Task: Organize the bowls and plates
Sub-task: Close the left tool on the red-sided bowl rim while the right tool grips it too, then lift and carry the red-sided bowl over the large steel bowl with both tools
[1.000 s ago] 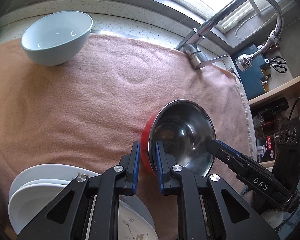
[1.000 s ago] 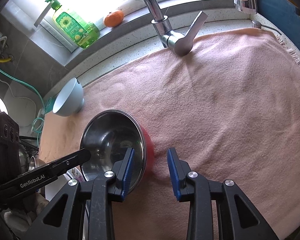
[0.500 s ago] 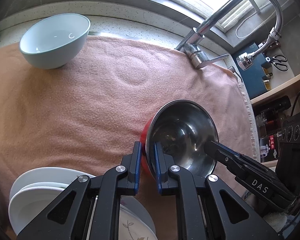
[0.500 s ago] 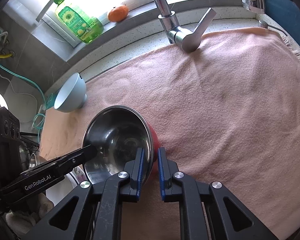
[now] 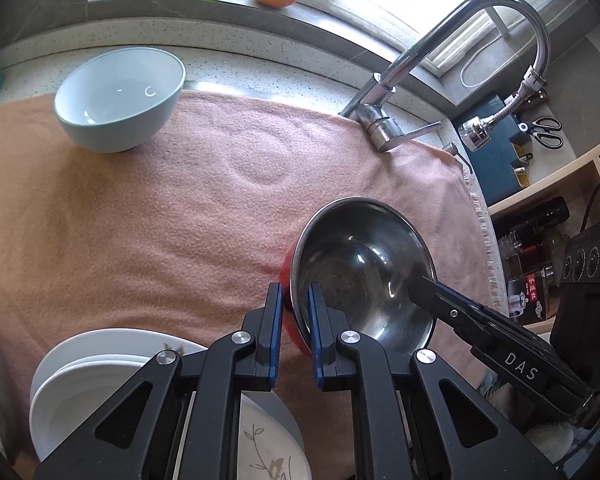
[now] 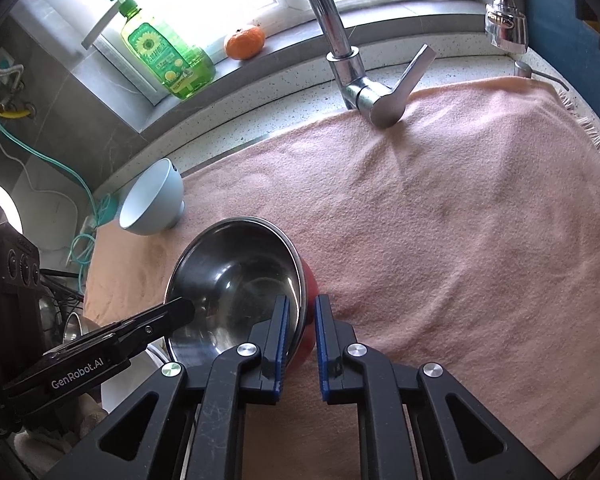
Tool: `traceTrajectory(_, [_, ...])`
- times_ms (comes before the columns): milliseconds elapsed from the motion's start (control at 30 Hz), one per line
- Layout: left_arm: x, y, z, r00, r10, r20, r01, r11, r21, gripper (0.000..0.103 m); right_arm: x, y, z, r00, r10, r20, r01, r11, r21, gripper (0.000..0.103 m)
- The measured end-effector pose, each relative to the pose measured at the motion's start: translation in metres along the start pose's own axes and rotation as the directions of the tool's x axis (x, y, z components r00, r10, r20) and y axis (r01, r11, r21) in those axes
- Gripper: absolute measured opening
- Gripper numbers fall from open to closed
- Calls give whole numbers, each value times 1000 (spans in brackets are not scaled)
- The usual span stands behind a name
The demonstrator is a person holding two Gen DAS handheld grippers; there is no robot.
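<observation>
- Centrally: steel bowl (image 5: 364,272) with red outer wall, on the pink towel (image 5: 172,216), toward its near right part in the left wrist view; tilted or flat, cannot tell.
- Left gripper (image 5: 293,332) clenched on the bowl's near left rim: one blue-padded finger inside the steel wall, the other against the red outside.
- Right gripper (image 6: 301,344) clamped on the opposite rim the same way, one finger inside, one outside against the red wall.
- Each gripper's finger visible in the other's view, reaching into the bowl from the side.
- Farther out, far left on the towel: pale blue bowl (image 5: 120,98), upright, well apart from the steel one.
- Near left, under the left gripper's frame: stack of white plates (image 5: 96,384), the near one marked with a leaf pattern.
- Far side, past the towel's far edge: chrome faucet (image 6: 364,80) with its lever resting just above the cloth.
- On the window ledge behind: green soap bottle (image 6: 164,52) and, to its right, an orange fruit (image 6: 245,42).
- Far right in the left wrist view: scissors (image 5: 544,130) on a counter.
</observation>
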State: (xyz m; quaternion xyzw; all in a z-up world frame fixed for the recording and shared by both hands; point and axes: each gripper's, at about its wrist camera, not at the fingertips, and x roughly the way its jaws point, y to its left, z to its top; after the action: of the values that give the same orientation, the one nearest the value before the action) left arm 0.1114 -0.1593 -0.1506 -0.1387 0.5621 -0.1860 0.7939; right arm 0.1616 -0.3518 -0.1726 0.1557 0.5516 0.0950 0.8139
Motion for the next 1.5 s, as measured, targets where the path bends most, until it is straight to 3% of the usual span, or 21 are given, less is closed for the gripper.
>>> traceTrajectory(633, [-59,27,-5,996,-1,86,3,1000,-17,11,-29,61,-3,998,41,49,-38,997,-68,11])
traceTrajectory(1500, [-139,125,-39,981,83,174,-52,983,-175,11,-8,185,-31,988,152,-11,-151,963,-222,11])
